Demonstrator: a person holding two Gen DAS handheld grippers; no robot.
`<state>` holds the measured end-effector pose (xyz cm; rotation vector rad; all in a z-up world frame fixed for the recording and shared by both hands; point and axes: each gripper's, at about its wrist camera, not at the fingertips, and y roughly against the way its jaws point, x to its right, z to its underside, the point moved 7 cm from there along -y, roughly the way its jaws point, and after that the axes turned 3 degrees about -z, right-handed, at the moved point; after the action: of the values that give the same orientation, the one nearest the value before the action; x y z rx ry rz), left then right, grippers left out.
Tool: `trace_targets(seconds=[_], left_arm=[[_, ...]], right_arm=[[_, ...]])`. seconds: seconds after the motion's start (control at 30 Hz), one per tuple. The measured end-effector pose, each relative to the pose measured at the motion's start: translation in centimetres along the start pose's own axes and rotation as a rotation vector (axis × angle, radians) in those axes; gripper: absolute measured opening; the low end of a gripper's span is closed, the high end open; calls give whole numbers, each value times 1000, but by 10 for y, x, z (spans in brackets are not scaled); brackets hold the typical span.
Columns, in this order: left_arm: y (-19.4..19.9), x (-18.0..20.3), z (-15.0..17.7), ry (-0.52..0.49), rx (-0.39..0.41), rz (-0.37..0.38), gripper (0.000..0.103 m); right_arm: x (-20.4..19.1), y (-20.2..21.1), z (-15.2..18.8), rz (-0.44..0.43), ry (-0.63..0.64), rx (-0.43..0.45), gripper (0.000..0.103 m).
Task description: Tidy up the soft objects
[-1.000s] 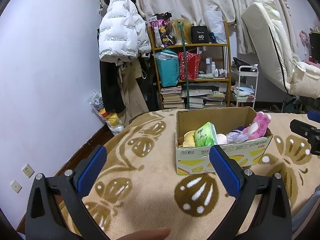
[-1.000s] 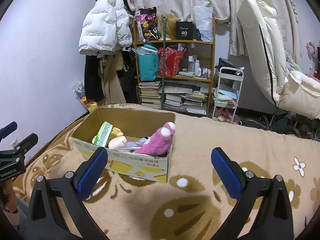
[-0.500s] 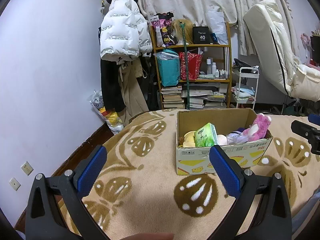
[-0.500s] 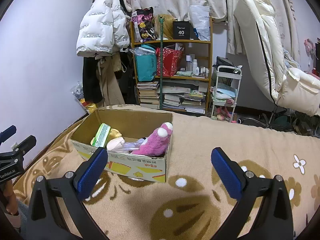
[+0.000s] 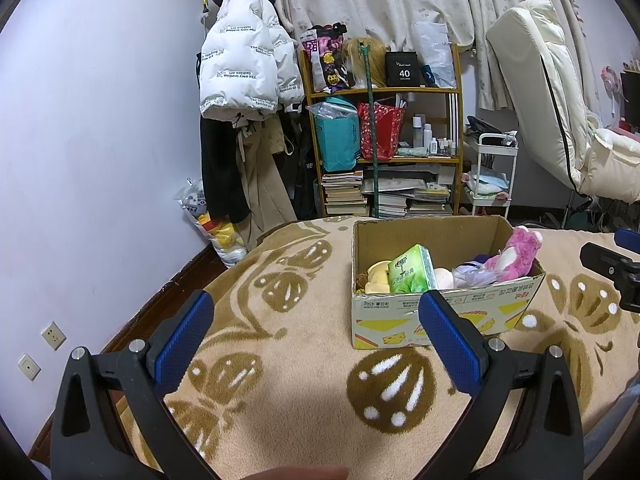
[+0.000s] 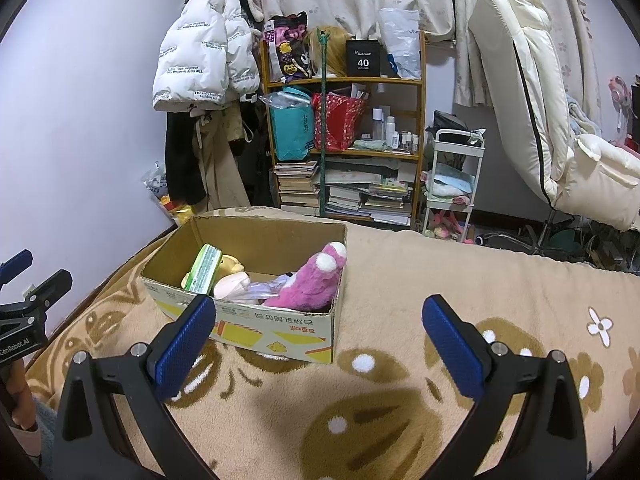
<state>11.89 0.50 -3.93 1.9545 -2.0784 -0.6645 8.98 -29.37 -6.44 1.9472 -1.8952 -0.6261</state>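
Observation:
A cardboard box (image 5: 448, 320) (image 6: 276, 336) stands on the beige patterned blanket (image 5: 280, 360). In it lie a pink plush toy (image 5: 516, 254) (image 6: 316, 284), a green tissue pack (image 5: 412, 270) (image 6: 206, 270), a yellow plush (image 5: 378, 276) (image 6: 232, 262), a pale round soft thing (image 5: 443, 278) and a clear bag (image 5: 474, 276). My left gripper (image 5: 316, 320) is open and empty, near and left of the box. My right gripper (image 6: 318, 322) is open and empty, near the box's right corner.
A wooden shelf (image 5: 380, 148) with books and bags stands behind the bed, with a coat rack and white jacket (image 5: 240, 76) to its left. A white cart (image 6: 452, 184) and a cream recliner (image 6: 552, 128) are at the right. The wall lies left.
Both views have shifted only slightly; the box sits a little lower and closer in frame. Both grippers stay open and empty.

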Motion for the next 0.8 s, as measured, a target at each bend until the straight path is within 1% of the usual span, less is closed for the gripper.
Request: trace_targets(seconds=[0.8], left_arm=[[2, 2, 3, 9, -3, 0, 101]], right_arm=[[7, 0, 2, 8, -13, 5, 103]])
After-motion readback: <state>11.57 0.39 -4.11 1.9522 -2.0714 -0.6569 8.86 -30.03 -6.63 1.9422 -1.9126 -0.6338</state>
